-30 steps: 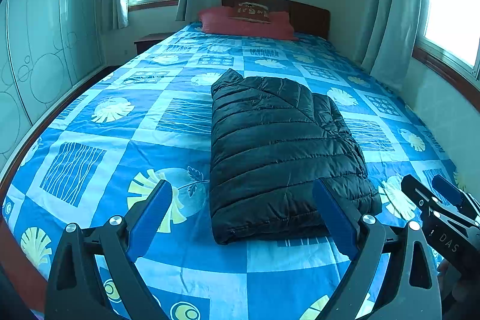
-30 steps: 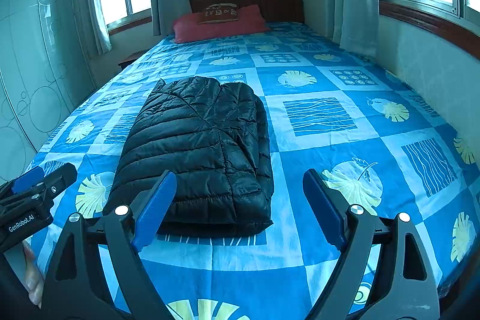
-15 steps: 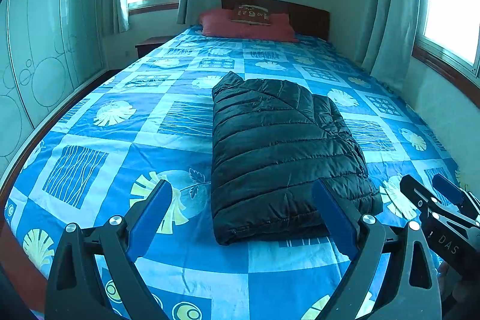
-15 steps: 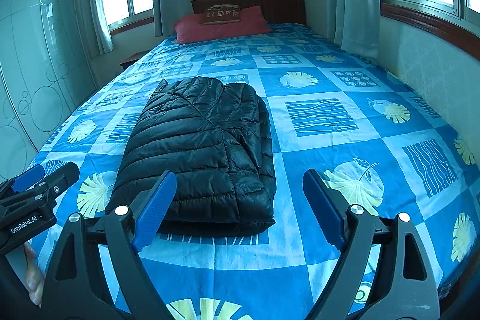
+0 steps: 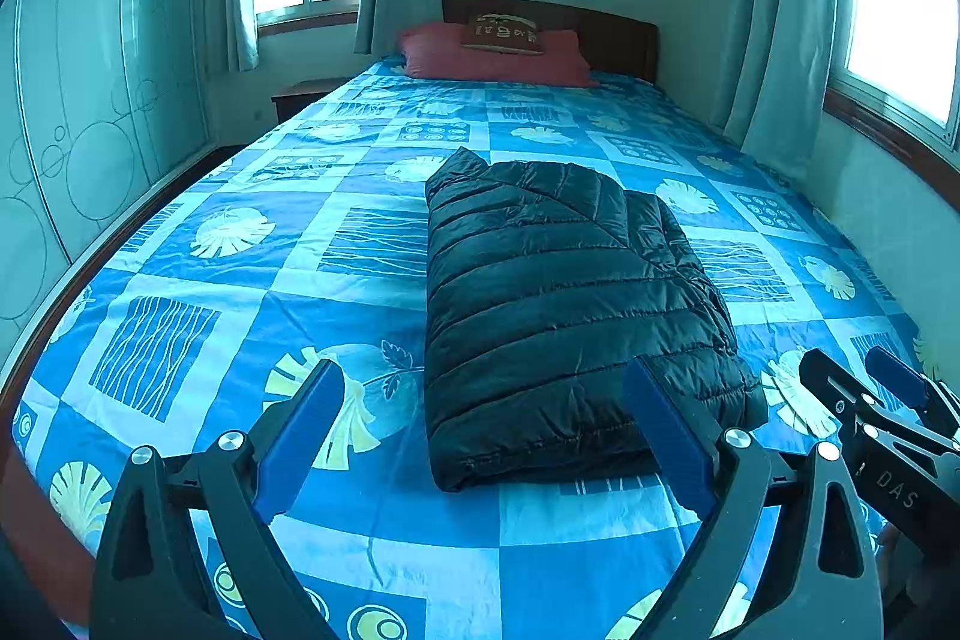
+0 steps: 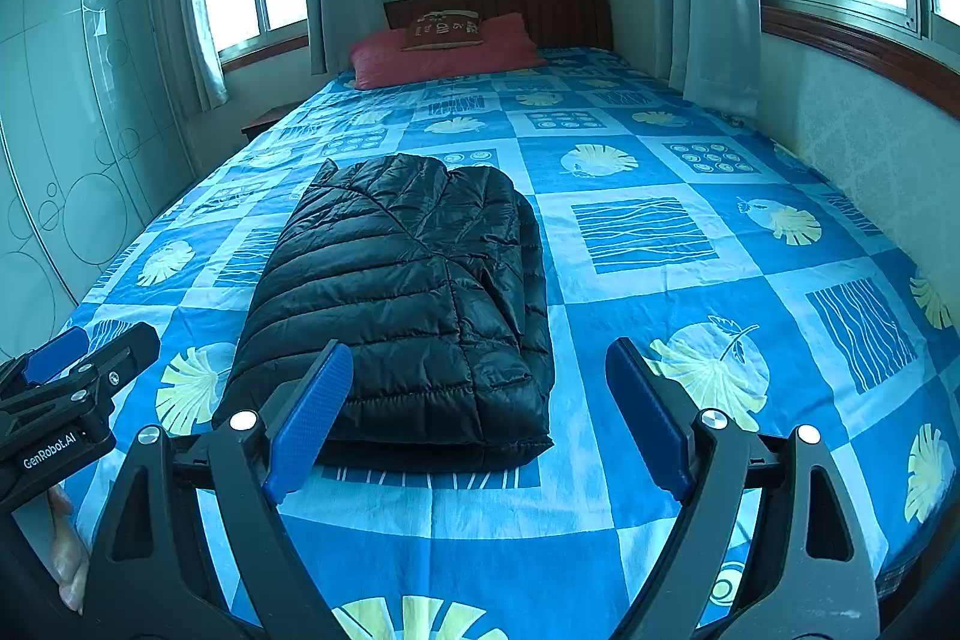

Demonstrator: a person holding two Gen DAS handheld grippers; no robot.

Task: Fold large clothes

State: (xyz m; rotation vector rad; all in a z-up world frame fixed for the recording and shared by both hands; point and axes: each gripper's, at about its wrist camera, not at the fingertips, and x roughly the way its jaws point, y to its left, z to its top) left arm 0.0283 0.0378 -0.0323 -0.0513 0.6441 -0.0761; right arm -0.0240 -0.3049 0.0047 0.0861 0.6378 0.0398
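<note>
Bedroom scene: a black quilted jacket (image 5: 570,304) lies folded into a thick rectangle on a bed (image 5: 240,292) covered with a blue patchwork sheet printed with leaves and wavy lines. The jacket sits near the foot of the bed, lengthwise, its near edge just ahead of both tools. The left gripper (image 5: 483,427) hangs over the foot of the bed with its jaws spread wide and nothing between them; its right blue pad crosses the jacket's near right corner in the left wrist view, though contact cannot be told. The right gripper (image 6: 474,412) is likewise held with jaws wide and empty, its left pad in front of the jacket's near left corner as seen from the right wrist. Each gripper shows at the edge of the other's view. A red pillow (image 6: 444,52) with a small dark cushion (image 6: 444,31) on it rests against the wooden headboard (image 6: 540,13), between curtained windows.
</note>
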